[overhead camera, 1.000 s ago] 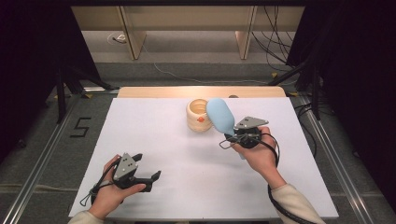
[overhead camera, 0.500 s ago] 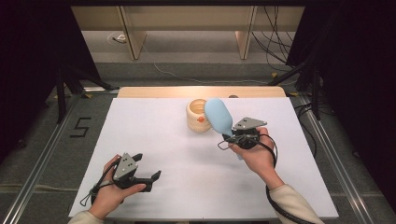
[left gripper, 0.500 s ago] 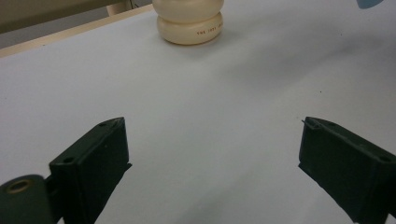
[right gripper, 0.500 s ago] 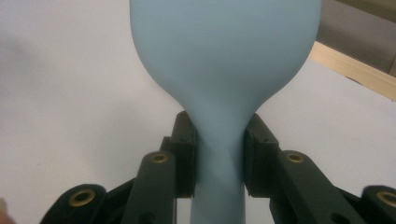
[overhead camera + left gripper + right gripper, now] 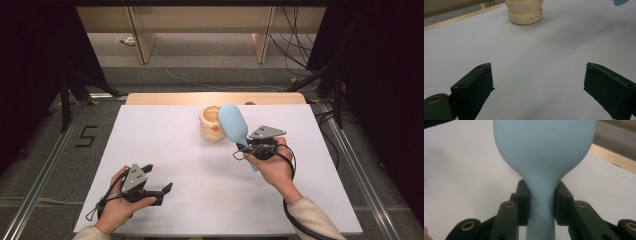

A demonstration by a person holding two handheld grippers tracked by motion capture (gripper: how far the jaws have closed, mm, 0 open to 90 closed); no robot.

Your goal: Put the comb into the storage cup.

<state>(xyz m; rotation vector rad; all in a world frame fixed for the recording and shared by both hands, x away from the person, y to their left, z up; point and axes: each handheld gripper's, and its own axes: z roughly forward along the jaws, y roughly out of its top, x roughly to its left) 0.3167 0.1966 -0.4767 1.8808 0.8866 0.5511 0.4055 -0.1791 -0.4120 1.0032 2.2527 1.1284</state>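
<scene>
Surface: white table top (image 5: pixel 165 145), wood strip along the far edge, dark floor and shelf legs beyond.
Hidden: blue paddle's (image 5: pixel 233 123) handle end sits behind the right hand (image 5: pixel 272 167); in the right gripper view its top runs off frame. Small print on the cream pot (image 5: pixel 213 123) is unreadable.
Paddle: pale blue, smooth, matte; wide rounded blade narrowing to a slim neck. Blade overlaps the pot's right side in the high view; contact unclear.
Right gripper (image 5: pixel 243 148): jaws narrow, clamped on the paddle neck, right of centre.
Left gripper (image 5: pixel 157 179): jaws wide, nothing between them, near-left of the table, well apart from the pot.
</scene>
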